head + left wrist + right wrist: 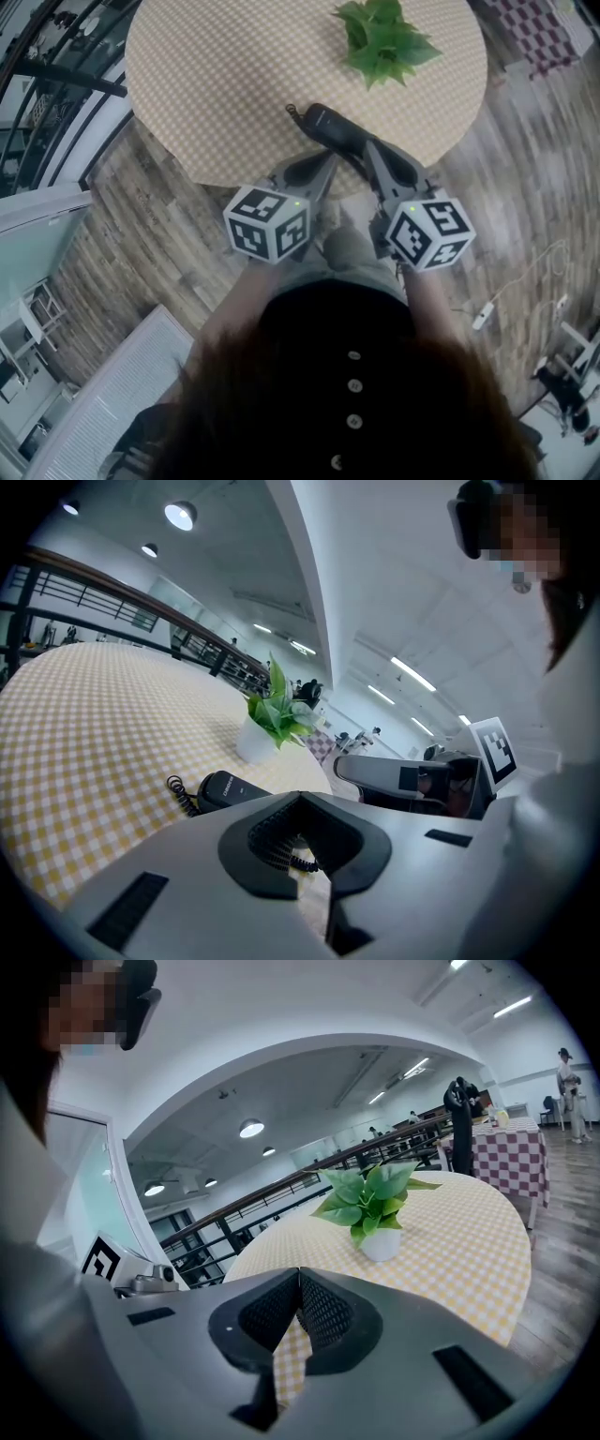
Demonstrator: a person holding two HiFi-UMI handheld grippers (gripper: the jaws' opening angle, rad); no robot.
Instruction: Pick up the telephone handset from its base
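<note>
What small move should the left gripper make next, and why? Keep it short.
Probably open the left gripper first: its jaws are together, and the black telephone handset lies just ahead of them, slightly to the left, on the checked tablecloth.

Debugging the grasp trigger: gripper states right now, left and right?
Left gripper: closed, holding nothing.
Right gripper: closed, holding nothing.
</note>
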